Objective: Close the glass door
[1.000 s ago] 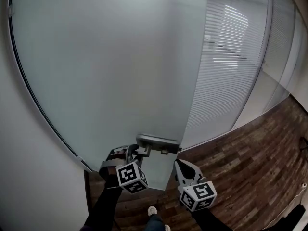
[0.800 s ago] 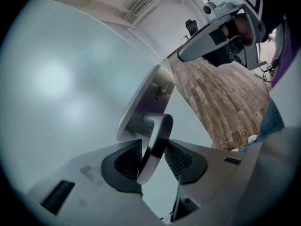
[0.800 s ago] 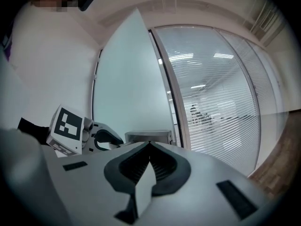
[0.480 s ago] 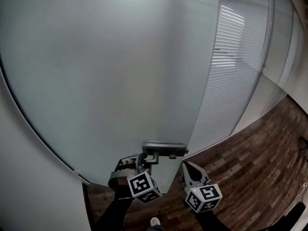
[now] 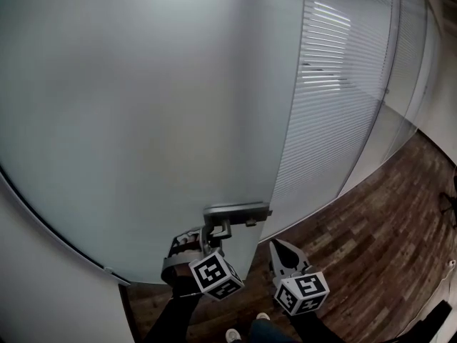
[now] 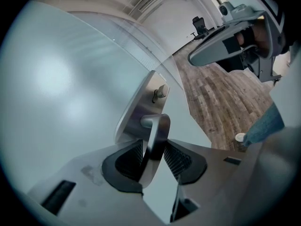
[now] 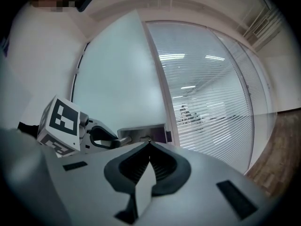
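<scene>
Gripping the lever handle (image 5: 216, 229) of the frosted glass door (image 5: 157, 120) with the left gripper (image 5: 207, 243). Seen in the left gripper view: lever (image 6: 155, 135) standing between the ribbed pads (image 6: 131, 159), jaws drawn in to a middling width and pressed against both its sides. Mounted on a metal plate (image 5: 237, 211) at the door's free edge, low down on it. Marker cube (image 5: 216, 276) of that gripper just below the handle.

Holding the right gripper (image 5: 280, 252) just beside, right of the door's edge, touching neither handle nor glass. Jaws brought together at the tips (image 7: 149, 147), nothing between them.

Filling the left and middle of the head view, the door; free edge running down the middle, in front of a glass partition with horizontal blinds (image 5: 335, 84). Dark wooden floor (image 5: 385, 220) to the right and below. White wall (image 5: 36, 291) at the lower left corner, beyond the door's dark hinge-side edge. Unclear whether fully shut or ajar.
</scene>
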